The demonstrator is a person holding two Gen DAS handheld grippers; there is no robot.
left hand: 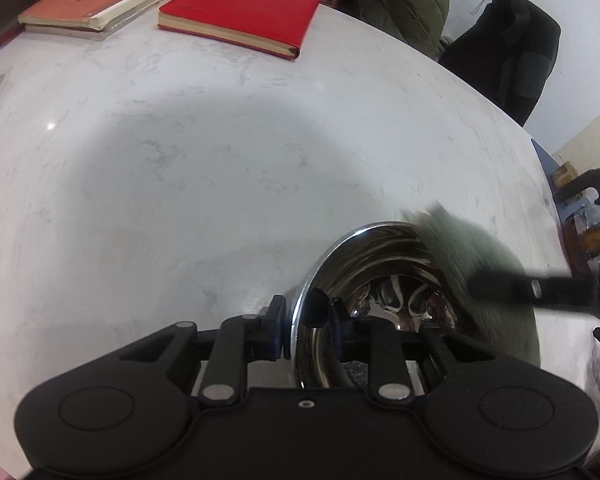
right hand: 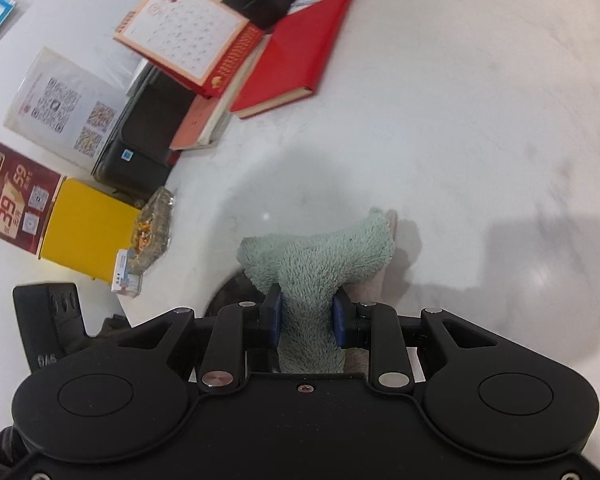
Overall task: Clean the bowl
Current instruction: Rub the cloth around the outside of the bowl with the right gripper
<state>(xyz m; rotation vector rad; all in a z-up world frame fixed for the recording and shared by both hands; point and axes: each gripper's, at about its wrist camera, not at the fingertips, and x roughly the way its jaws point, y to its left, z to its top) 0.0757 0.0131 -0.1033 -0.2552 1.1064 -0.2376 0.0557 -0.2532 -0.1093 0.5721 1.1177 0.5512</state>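
A shiny steel bowl [left hand: 384, 276] stands on the white marble table [left hand: 180, 168], low in the left wrist view. My left gripper [left hand: 306, 320] straddles the bowl's near-left rim, one pad outside and one inside. A gap shows at the inner pad, so the jaws stand slightly apart around the rim. My right gripper [right hand: 306, 312] is shut on a bunched pale-green fluffy cloth [right hand: 320, 256]. In the left wrist view that cloth [left hand: 472, 264] is a blur over the bowl's right side, with the right gripper [left hand: 500, 284] reaching in from the right.
A red notebook [left hand: 240, 8] and other books [left hand: 100, 4] lie at the far side. In the right wrist view a desk calendar [right hand: 184, 36], a black box [right hand: 148, 140], a yellow box [right hand: 88, 228] and printed sheets [right hand: 56, 96] crowd the left. A dark chair [left hand: 512, 48] stands beyond the table's edge.
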